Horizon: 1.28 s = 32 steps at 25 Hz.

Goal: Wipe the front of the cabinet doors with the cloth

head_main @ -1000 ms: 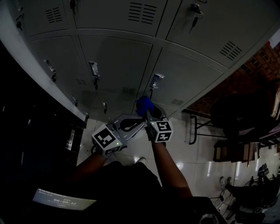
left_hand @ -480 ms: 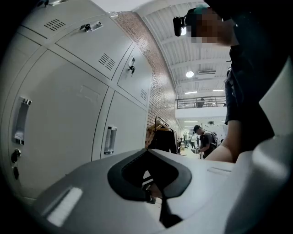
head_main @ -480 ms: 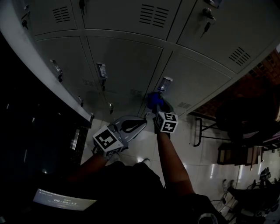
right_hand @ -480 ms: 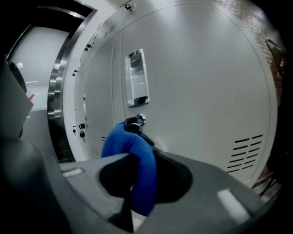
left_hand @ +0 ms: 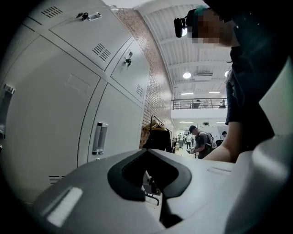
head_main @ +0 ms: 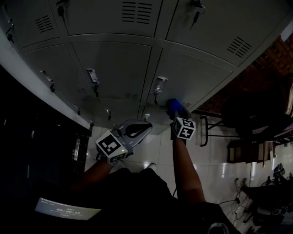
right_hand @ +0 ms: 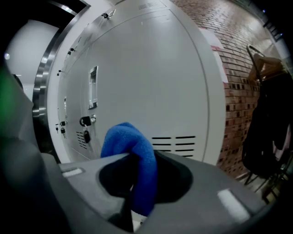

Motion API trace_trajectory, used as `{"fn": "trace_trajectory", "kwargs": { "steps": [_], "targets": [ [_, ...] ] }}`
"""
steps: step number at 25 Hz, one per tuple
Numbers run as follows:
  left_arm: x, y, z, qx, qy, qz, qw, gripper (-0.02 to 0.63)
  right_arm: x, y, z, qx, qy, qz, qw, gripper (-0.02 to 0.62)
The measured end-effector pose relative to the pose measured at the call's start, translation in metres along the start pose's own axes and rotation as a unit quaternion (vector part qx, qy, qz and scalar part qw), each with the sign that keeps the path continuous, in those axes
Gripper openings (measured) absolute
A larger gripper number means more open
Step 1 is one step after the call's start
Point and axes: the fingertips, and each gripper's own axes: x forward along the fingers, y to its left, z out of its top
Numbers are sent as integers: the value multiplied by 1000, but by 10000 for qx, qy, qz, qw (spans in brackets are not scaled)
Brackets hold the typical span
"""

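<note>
Grey metal locker doors (head_main: 114, 64) fill the upper head view. My right gripper (head_main: 176, 112) is shut on a blue cloth (head_main: 172, 106), held at the lower part of a locker door (head_main: 192, 77) to the right of its handle (head_main: 159, 85). In the right gripper view the blue cloth (right_hand: 132, 157) sticks out between the jaws, close to the door (right_hand: 151, 77) above its vent slots (right_hand: 174, 141). My left gripper (head_main: 137, 130) hangs lower, apart from the doors, shut with nothing in it. The left gripper view shows its jaws (left_hand: 153, 183) closed beside a door handle (left_hand: 99, 138).
Keys hang from locks (head_main: 197, 11) on the upper doors. A brick wall (head_main: 270, 59) runs right of the lockers. A metal frame (head_main: 206, 132) and dark bags stand on the glossy tiled floor (head_main: 215, 173) at right. People stand far off in the left gripper view.
My right gripper has carried the blue cloth rightward across the locker front, past the handle onto the right door. The left gripper has stayed about where it was.
</note>
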Motion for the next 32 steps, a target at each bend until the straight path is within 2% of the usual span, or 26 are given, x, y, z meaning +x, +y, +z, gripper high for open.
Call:
{"fn": "trace_trajectory", "kwargs": {
  "steps": [9, 12, 14, 17, 20, 22, 26, 29, 32],
  "targets": [
    [22, -15, -1, -4, 28, -154, 9999, 3, -30, -98, 0, 225, -13, -828, 9963, 69],
    [24, -18, 0, 12, 23, -143, 9999, 3, -36, -107, 2, 266, -41, -882, 9957, 69],
    [23, -18, 0, 25, 20, -97, 9999, 3, -41, -102, 4, 268, -98, -775, 9966, 69],
    [20, -15, 2, 51, 7, -8, 10000, 3, -53, -77, 18, 170, -307, -363, 9987, 69],
    [15, -9, 7, 163, -10, 112, 9998, 3, -72, -32, 45, -182, -671, 314, 9971, 69],
    [10, -5, 10, 223, -36, 199, 9995, 3, -89, 3, 66, -549, -934, 779, 9911, 69],
    [0, 2, 17, 247, -101, 341, 9991, 3, -126, 71, 96, -1061, -1286, 1689, 9714, 69],
    [-8, 5, 22, 286, -165, 421, 9986, 3, -151, 107, 104, -1070, -1375, 2229, 9591, 69],
    [-13, 6, 22, 314, -170, 455, 9983, 3, -173, 131, 109, -901, -1317, 2534, 9541, 69]
  ]
}}
